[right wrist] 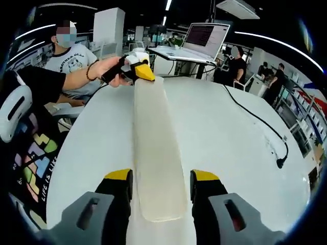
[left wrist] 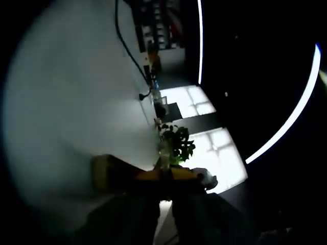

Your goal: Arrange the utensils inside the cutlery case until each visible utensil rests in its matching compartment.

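1. Right gripper (right wrist: 158, 191): jaws stood apart at 6 o'clock, straddling the near end of the cutlery case (right wrist: 156, 153).
2. Cutlery case: long, pale, lay on the white table (right wrist: 230, 153), running toward 12 o'clock.
3. Left gripper (right wrist: 138, 71): at the case's far end, 11 o'clock; grip state could not be told.

The right tongs (right wrist: 158, 190) stand open astride the near end of a long pale case (right wrist: 156, 148) on the white table (right wrist: 225, 143). At 11 o'clock, the left tongs (right wrist: 140, 71) meet its far end.
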`<control>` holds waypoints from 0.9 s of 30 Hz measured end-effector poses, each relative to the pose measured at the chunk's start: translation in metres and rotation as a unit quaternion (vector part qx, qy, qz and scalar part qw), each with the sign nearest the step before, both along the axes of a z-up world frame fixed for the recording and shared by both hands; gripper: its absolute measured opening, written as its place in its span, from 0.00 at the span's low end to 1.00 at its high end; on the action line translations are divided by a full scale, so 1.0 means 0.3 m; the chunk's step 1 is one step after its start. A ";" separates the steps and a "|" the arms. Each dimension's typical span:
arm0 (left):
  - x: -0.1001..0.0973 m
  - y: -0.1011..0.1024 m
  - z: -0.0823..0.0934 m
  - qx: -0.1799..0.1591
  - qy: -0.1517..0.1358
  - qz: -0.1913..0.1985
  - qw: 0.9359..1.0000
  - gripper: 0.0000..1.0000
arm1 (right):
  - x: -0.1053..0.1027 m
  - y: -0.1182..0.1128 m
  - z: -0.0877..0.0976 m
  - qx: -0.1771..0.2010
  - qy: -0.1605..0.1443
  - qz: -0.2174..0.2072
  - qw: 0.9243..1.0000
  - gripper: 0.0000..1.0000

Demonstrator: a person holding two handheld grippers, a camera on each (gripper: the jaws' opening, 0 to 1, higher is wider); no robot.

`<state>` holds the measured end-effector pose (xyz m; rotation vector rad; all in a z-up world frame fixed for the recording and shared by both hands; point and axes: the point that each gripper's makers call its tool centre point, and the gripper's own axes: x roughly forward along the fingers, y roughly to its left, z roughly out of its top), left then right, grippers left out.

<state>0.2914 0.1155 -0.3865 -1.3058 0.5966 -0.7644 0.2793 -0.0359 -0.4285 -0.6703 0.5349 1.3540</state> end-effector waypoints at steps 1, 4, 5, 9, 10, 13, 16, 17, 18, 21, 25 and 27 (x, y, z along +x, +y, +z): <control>-0.004 -0.003 -0.002 0.001 0.000 0.000 1.000 0.04 | 0.005 0.000 -0.001 -0.004 0.003 0.000 1.000 0.44; -0.005 -0.002 -0.008 0.004 0.002 0.002 1.000 0.04 | 0.010 0.007 -0.017 -0.016 0.016 0.003 1.000 0.43; -0.005 -0.002 -0.009 0.005 0.003 0.003 1.000 0.04 | 0.007 0.007 -0.024 -0.022 0.018 0.006 1.000 0.42; -0.021 -0.013 -0.017 0.011 0.006 0.005 1.000 0.04 | 0.016 0.012 -0.040 -0.038 0.015 0.013 0.999 0.43; -0.024 -0.014 -0.021 0.012 0.007 0.005 1.000 0.04 | 0.017 0.012 -0.043 -0.040 0.016 0.014 0.999 0.43; -0.040 -0.022 -0.039 0.023 0.011 0.006 1.000 0.04 | 0.016 0.013 -0.051 -0.045 0.021 0.016 0.999 0.44; -0.039 -0.018 -0.050 0.027 0.011 0.004 1.000 0.05 | 0.020 0.016 -0.057 -0.054 0.022 0.018 0.998 0.44; -0.033 -0.013 -0.055 0.029 0.014 0.004 0.999 0.05 | 0.021 0.016 -0.060 -0.058 0.025 0.017 0.998 0.44; -0.026 -0.008 -0.059 0.033 0.015 0.005 0.999 0.05 | 0.022 0.018 -0.062 -0.062 0.027 0.017 0.998 0.44; -0.015 0.004 -0.068 0.040 0.017 0.005 0.999 0.05 | 0.023 0.020 -0.068 -0.074 0.032 0.019 0.997 0.44; -0.010 0.015 -0.078 0.058 0.010 0.006 0.998 0.06 | 0.021 0.024 -0.075 -0.082 0.034 0.024 0.996 0.43; -0.014 0.018 -0.077 0.058 0.007 0.006 0.998 0.06 | 0.018 0.027 -0.076 -0.081 0.035 0.029 0.996 0.43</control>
